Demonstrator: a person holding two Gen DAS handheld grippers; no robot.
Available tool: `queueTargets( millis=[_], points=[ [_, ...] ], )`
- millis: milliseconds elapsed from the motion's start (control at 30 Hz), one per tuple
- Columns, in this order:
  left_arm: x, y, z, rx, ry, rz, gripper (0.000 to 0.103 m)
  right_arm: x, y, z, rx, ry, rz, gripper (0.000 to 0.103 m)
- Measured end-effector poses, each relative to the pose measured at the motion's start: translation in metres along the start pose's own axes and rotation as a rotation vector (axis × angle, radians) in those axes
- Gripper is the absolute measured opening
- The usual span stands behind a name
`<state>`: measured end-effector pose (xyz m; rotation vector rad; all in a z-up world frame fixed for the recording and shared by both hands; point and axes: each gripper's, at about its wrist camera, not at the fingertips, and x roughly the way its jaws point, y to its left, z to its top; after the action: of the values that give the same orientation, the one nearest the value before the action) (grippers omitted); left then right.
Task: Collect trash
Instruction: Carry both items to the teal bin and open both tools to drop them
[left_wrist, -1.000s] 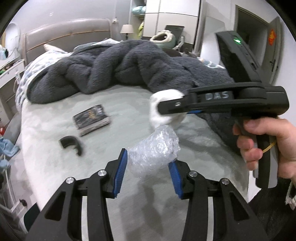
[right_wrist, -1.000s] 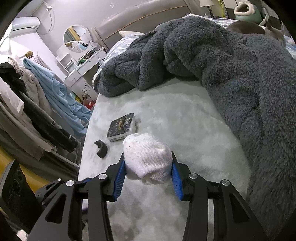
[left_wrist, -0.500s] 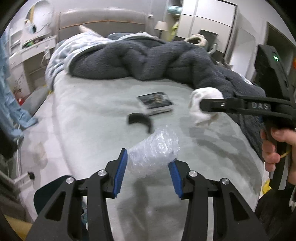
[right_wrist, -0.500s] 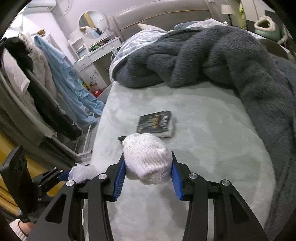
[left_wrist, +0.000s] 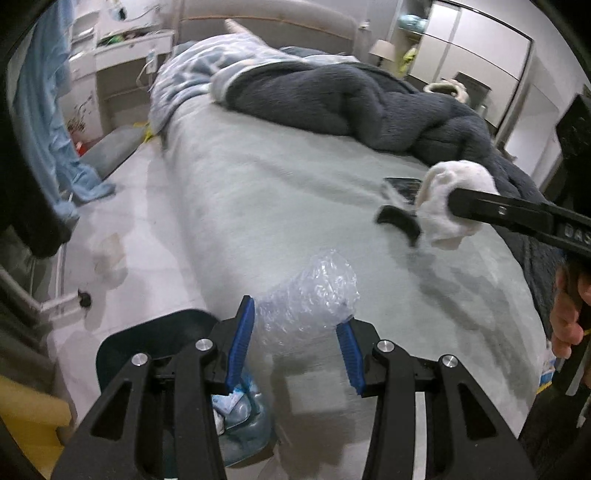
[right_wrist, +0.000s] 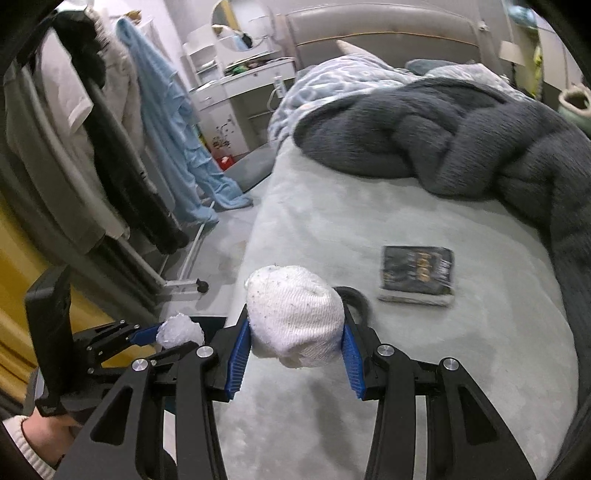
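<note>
Fingers pinch bubble wrap and white wad at the bed edge.

My left gripper has black arms and blue pads, and it pinches clear bubble wrap. My right gripper, black and blue too, grips a white ribbed sock flecked with dark specks. The bed is pale grey-green; the blanket is charcoal; the book is black with gold print.

Book on bed, blanket behind it, clothes rack left (on floor).
</note>
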<state>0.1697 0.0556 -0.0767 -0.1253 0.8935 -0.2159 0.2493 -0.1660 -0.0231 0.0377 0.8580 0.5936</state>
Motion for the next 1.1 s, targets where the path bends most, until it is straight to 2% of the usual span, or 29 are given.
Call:
queueTargets(
  millis=[433, 733, 1100],
  points=[
    [0.000, 0.072, -0.021, -0.163, 0.080, 0.019, 0.047, 0.039, 0.089, 0.003, -0.195, 0.058, 0.062, 0.045],
    [0.011, 0.114, -0.041, -0.252, 0.197, 0.061, 0.048, 0.068, 0.111, -0.003, -0.258, 0.113, 0.082, 0.045],
    [0.017, 0.156, -0.069, -0.324, 0.305, 0.072, 0.048, 0.115, 0.152, -0.011, -0.325, 0.190, 0.113, 0.045]
  ],
)
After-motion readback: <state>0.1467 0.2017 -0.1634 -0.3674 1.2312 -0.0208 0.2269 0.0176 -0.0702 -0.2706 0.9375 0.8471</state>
